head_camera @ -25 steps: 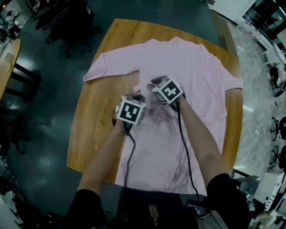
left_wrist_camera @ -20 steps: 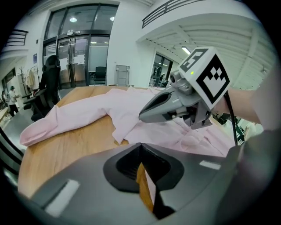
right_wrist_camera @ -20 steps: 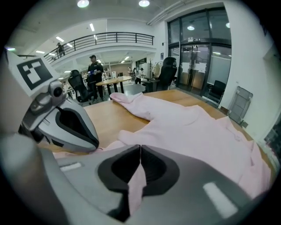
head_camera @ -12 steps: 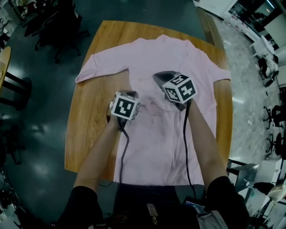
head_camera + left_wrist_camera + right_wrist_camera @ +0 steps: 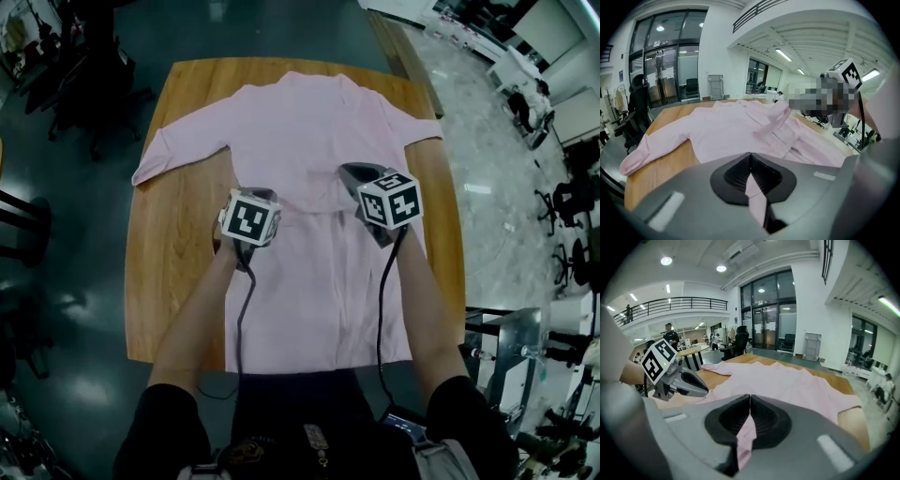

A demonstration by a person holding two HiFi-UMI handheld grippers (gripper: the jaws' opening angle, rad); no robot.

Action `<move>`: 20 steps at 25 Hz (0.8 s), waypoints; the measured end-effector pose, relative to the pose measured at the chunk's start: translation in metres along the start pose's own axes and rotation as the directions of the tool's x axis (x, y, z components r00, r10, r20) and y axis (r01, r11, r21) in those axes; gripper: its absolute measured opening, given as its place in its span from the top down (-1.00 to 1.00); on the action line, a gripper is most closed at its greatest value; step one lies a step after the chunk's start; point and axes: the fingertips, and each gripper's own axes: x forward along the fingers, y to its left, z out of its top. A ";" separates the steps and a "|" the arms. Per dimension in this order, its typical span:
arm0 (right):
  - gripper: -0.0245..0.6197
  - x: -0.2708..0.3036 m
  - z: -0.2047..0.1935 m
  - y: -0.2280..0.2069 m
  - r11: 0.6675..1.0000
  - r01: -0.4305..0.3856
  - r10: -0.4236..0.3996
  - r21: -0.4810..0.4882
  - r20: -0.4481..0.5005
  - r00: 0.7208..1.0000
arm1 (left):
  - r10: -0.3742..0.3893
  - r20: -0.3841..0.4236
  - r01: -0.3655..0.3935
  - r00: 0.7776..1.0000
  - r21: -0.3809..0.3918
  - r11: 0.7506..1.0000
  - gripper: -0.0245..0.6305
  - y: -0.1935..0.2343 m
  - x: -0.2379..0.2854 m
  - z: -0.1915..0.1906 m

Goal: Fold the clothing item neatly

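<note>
The pink shirt (image 5: 319, 122) lies flat on the wooden tabletop (image 5: 173, 253). Its collar (image 5: 314, 80) points to 12 o'clock and its hem hangs toward the person at 6 o'clock. One sleeve (image 5: 164, 159) reaches out to 9 o'clock, the other (image 5: 427, 131) to 2 o'clock.

Across the middle of the body a raised crease (image 5: 309, 208) runs between the two grippers. The left gripper (image 5: 751, 180) is clenched on a pinch of cloth at the 9 o'clock end of that crease. The right gripper (image 5: 749, 420) is clamped on another pinch at the 3 o'clock end.

Holding both ends at about the same level keeps the crease straight. This looks like the start of a crosswise fold, with one half of the shirt to be carried over the other while the spread cloth stays smooth.
</note>
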 end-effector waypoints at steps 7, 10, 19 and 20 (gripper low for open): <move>0.90 -0.053 -0.053 -0.037 0.994 0.029 -0.030 0.105 0.008 1.000 | 0.014 -0.034 -0.013 0.999 0.032 0.999 0.90 -0.052 0.004 0.004; 0.90 -0.064 -0.075 -0.050 0.991 0.030 -0.028 0.129 -0.017 0.999 | 0.027 -0.056 -0.024 0.998 0.052 0.998 0.90 -0.071 0.005 0.002; 0.90 -0.075 -0.137 -0.096 0.977 0.110 -0.089 0.183 -0.122 0.989 | 0.087 -0.075 -0.082 0.993 0.075 0.994 0.90 -0.107 0.008 -0.002; 0.90 -0.075 -0.142 -0.100 0.974 0.125 -0.100 0.187 -0.135 0.986 | 0.090 -0.080 -0.085 0.993 0.066 0.994 0.90 -0.108 0.009 -0.005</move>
